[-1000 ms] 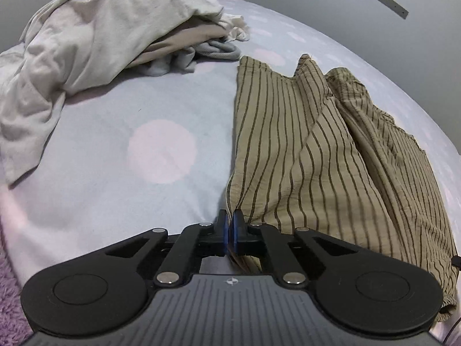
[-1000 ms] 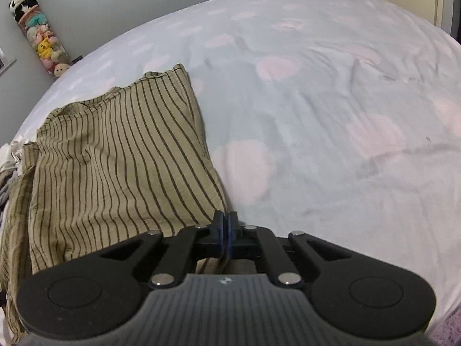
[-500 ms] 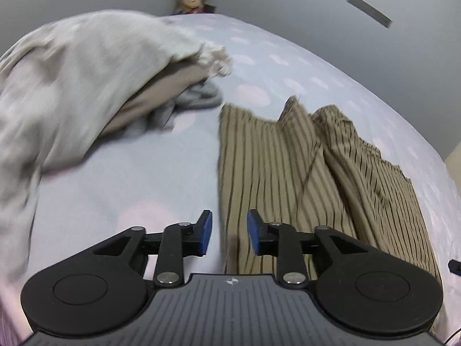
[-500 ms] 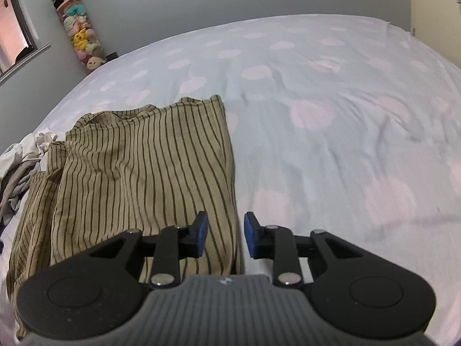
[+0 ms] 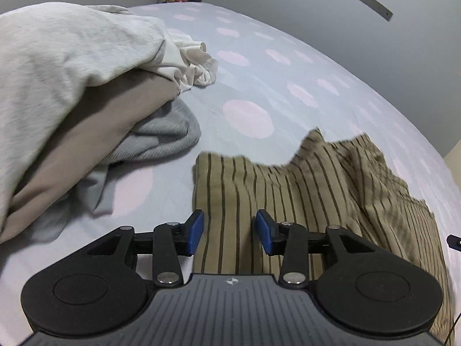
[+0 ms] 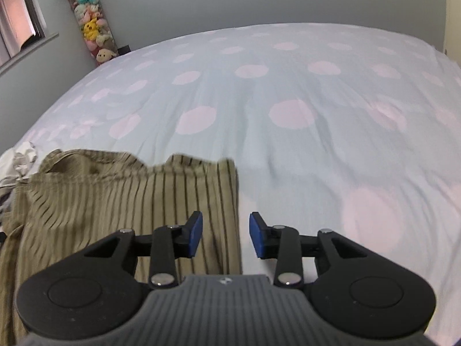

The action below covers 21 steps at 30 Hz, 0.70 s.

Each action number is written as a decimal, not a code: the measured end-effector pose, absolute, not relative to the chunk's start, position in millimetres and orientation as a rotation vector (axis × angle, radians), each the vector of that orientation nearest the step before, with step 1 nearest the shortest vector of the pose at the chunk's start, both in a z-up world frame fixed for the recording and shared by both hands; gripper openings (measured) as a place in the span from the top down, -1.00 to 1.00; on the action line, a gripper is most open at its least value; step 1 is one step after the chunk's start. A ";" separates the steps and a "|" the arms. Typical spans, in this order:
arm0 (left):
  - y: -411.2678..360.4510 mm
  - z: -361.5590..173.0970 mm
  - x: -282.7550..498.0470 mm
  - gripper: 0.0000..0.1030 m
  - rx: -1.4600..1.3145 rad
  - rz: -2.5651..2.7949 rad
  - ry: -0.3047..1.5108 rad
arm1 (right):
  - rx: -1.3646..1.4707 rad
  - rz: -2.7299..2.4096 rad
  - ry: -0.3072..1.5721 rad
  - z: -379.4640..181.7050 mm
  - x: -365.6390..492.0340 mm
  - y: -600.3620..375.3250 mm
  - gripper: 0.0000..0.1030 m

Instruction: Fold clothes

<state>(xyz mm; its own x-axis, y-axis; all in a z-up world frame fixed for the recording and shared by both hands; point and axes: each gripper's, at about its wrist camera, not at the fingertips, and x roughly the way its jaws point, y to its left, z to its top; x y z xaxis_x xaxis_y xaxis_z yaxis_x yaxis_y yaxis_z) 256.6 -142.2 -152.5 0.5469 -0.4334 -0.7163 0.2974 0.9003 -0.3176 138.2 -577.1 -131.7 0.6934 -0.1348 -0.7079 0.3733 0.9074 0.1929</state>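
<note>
An olive striped garment (image 5: 302,190) lies folded flat on the bed; it also shows in the right wrist view (image 6: 121,201). My left gripper (image 5: 229,232) is open and empty, above the garment's left edge. My right gripper (image 6: 224,238) is open and empty, above the garment's right edge. Neither holds any cloth.
A pile of unfolded clothes (image 5: 72,86), white, beige and grey, lies left of the striped garment. The bed sheet (image 6: 288,101) is pale blue with pink dots and stretches right and far. A tube of plush toys (image 6: 89,26) stands in the corner by a window.
Both grippers were shut on the striped garment's near edge, then let go and opened wide. Both have moved forward over the garment toward its far end.
</note>
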 end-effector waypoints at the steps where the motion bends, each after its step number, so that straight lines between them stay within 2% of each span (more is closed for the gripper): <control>1: -143.9 -153.6 259.1 0.28 -0.171 -0.438 0.881 | 0.314 -0.283 0.752 -132.8 146.6 -576.6 0.24; 4: -149.2 -156.3 264.8 0.31 -0.187 -0.435 0.858 | 0.266 -0.264 0.755 -139.2 170.3 -574.5 0.24; 6: -153.3 -157.5 267.8 0.43 -0.192 -0.431 0.846 | 0.259 -0.272 0.767 -147.3 183.8 -575.4 0.27; 7: -155.5 -157.2 268.4 0.56 -0.189 -0.426 0.840 | 0.260 -0.280 0.783 -153.0 189.5 -576.0 0.27; 8: -157.3 -157.1 268.4 0.74 -0.186 -0.418 0.836 | 0.259 -0.289 0.785 -156.6 191.5 -576.0 0.38; 9: -158.9 -157.3 268.7 0.82 -0.184 -0.407 0.835 | 0.258 -0.298 0.786 -160.0 193.4 -576.0 0.55; 10: -160.1 -157.1 269.4 0.90 -0.181 -0.396 0.836 | 0.257 -0.307 0.788 -163.5 195.3 -576.0 0.62; 11: -161.2 -155.9 270.0 0.94 -0.172 -0.388 0.837 | 0.246 -0.312 0.786 -163.5 195.5 -574.5 0.86; 12: -162.5 -154.2 270.5 0.97 -0.160 -0.381 0.838 | 0.233 -0.326 0.784 -162.4 194.8 -574.2 0.98; 21: -141.7 -119.8 272.5 0.99 0.005 -0.249 0.785 | 0.215 -0.501 0.764 -132.7 168.1 -620.8 1.00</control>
